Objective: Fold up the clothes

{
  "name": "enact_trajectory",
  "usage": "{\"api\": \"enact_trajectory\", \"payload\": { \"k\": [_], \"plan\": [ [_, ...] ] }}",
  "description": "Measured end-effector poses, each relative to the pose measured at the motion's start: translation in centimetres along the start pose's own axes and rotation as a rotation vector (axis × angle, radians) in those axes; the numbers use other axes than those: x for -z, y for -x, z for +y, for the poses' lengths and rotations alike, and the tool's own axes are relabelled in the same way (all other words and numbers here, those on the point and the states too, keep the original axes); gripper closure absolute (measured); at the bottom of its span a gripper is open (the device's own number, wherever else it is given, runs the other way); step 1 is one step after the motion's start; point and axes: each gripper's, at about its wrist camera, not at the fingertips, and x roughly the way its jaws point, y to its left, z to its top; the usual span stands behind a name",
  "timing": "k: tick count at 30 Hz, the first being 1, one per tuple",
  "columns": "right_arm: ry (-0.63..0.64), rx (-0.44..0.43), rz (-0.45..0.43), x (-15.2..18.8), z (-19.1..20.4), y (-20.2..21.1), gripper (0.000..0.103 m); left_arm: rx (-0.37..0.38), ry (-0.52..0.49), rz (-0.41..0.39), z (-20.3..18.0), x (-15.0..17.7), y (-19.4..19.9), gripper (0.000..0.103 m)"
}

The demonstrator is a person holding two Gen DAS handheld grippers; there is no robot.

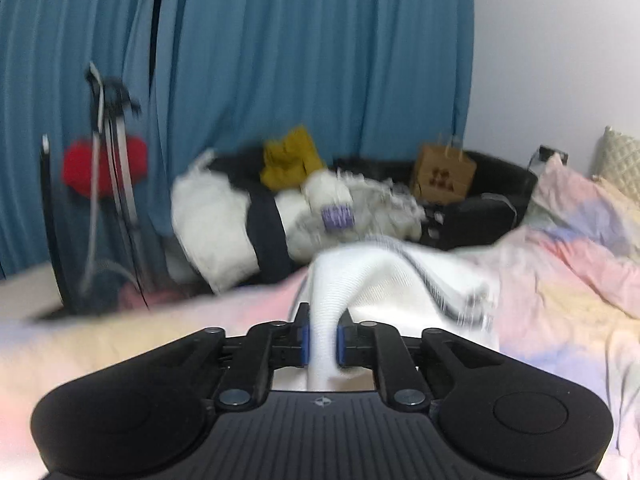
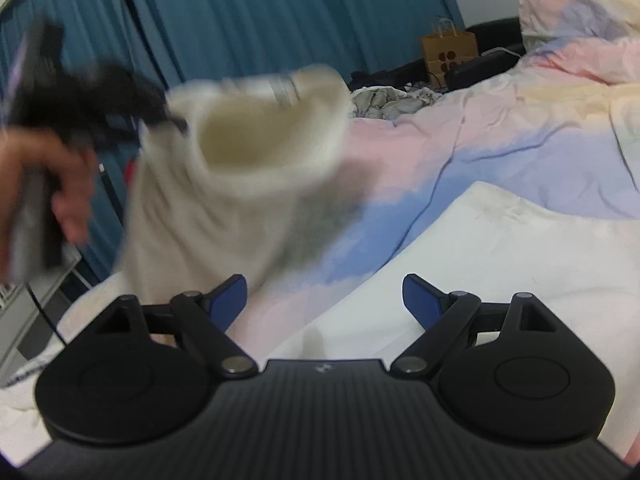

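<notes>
A white knitted garment (image 1: pixel 384 280) with dark stripe trim lies bunched on the pastel bed cover. My left gripper (image 1: pixel 323 340) is shut on a fold of it, the cloth squeezed between the blue pads. In the right wrist view the same garment (image 2: pixel 224 184) hangs lifted and blurred, its round opening facing the camera, held at upper left by the left gripper (image 2: pixel 160 120) in a person's hand (image 2: pixel 60 184). My right gripper (image 2: pixel 324 300) stands open low over the bed, with nothing between its fingers.
The bed has a pink, blue and yellow cover (image 2: pixel 500 112) and a white sheet (image 2: pixel 500 248). Beyond it lie a pile of clothes (image 1: pixel 280 208), a brown paper bag (image 1: pixel 442 178), a black sofa (image 1: pixel 492 188), blue curtains (image 1: pixel 300 60) and a dark stand (image 1: pixel 108 168).
</notes>
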Motion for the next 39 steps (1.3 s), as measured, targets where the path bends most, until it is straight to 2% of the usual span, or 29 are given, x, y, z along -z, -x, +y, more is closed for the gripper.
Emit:
{"api": "enact_trajectory", "payload": {
  "k": [4, 7, 8, 10, 13, 17, 21, 23, 25, 28, 31, 34, 38, 39],
  "plan": [
    [-0.038, -0.039, 0.02, 0.2, -0.9, -0.5, 0.016, 0.041, -0.005, 0.033, 1.1, 4.2, 1.4, 0.069],
    [-0.114, -0.086, 0.05, 0.1, -1.8, -1.0, 0.016, 0.072, -0.011, 0.054, 2.1, 7.3, 2.7, 0.045],
    [-0.129, -0.096, 0.055, 0.1, -1.9, -1.1, 0.016, 0.082, -0.013, 0.061, 2.4, 8.3, 3.1, 0.041],
    [-0.171, -0.125, 0.068, 0.0, -2.3, -1.4, 0.016, 0.094, -0.006, 0.067, 3.4, 10.4, 5.0, 0.038],
    [-0.252, -0.157, 0.092, 0.1, -3.2, -1.7, 0.016, 0.038, 0.088, 0.065, 6.5, 13.1, 9.6, 0.033],
    [-0.32, -0.194, 0.123, -0.2, -3.9, -2.3, 0.015, -0.043, 0.221, 0.064, 10.9, 16.8, 15.5, 0.033],
    [-0.409, -0.273, 0.195, -0.5, -4.3, -3.8, 0.015, -0.124, 0.354, 0.063, 15.2, 20.5, 21.4, 0.032],
    [-0.505, -0.359, 0.275, -0.1, -4.6, -5.2, 0.015, -0.164, 0.42, 0.062, 17.4, 22.3, 24.4, 0.029],
    [-0.588, -0.407, 0.325, 0.1, -4.3, -6.6, 0.015, -0.205, 0.486, 0.061, 19.5, 24.1, 27.4, 0.029],
    [-0.719, -0.476, 0.379, 0.3, -3.7, -8.8, 0.015, -0.181, 0.535, 0.03, 21.2, 24.5, 27.9, 0.029],
    [-0.84, -0.421, 0.364, 0.0, -3.7, -10.6, 0.014, -0.156, 0.555, 0.023, 22.3, 25.1, 27.9, 0.029],
    [-0.964, -0.308, 0.363, -0.1, -4.1, -13.2, 0.014, -0.15, 0.599, 0.04, 23.4, 25.8, 27.5, 0.029],
    [-0.987, -0.118, 0.298, -1.7, -3.9, -14.0, 0.017, -0.125, 0.664, 0.037, 24.1, 26.2, 27.2, 0.029],
    [-0.988, -0.07, 0.28, -2.1, -3.8, -14.1, 0.03, -0.122, 0.67, 0.031, 24.2, 26.3, 27.3, 0.029]
  ]
}}
